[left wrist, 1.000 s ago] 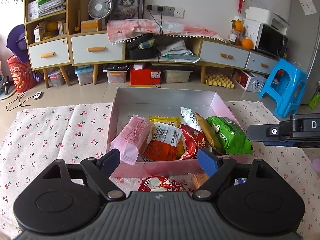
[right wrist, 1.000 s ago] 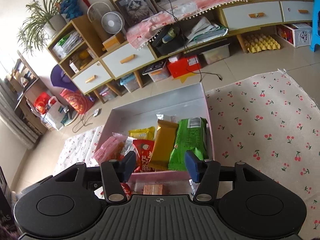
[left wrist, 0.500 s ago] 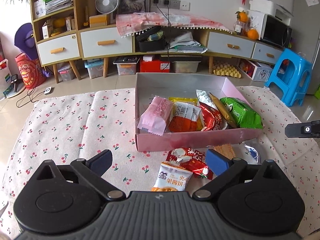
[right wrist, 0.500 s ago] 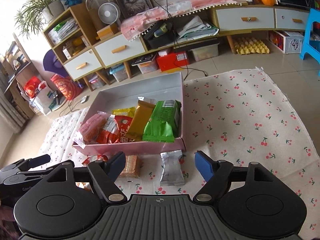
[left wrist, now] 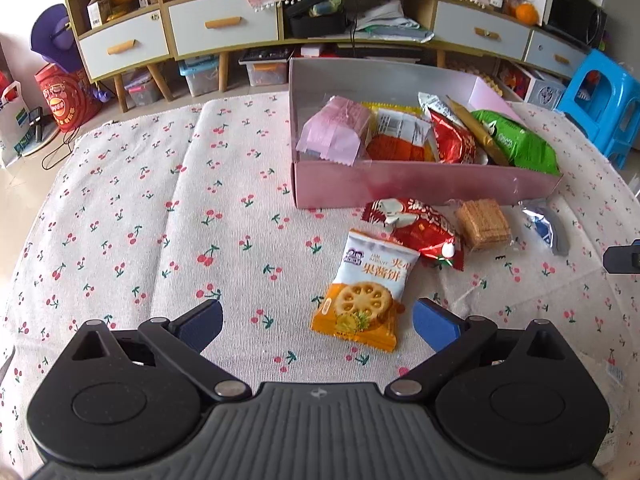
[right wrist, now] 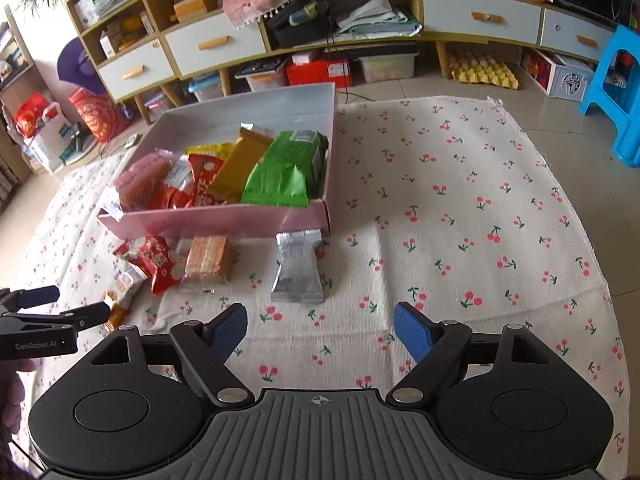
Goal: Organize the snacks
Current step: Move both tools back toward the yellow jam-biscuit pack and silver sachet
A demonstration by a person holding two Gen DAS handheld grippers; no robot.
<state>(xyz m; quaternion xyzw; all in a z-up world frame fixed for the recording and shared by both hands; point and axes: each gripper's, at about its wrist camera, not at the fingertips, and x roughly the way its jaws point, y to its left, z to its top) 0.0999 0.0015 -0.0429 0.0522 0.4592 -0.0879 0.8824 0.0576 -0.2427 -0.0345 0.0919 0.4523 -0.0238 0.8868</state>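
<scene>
Four snacks (left wrist: 365, 294) lie outside the pink box (left wrist: 420, 188).

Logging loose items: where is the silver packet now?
In the right wrist view the silver packet lies on the cherry cloth, just before the pink box, right of the wafer pack.

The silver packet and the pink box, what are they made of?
The silver packet looks like shiny foil or metallised plastic film: it glints, with crimped ends. The pink box seems to be smooth, slightly glossy cardboard: thin flat walls, sharp folded corners, a faint sheen.
</scene>
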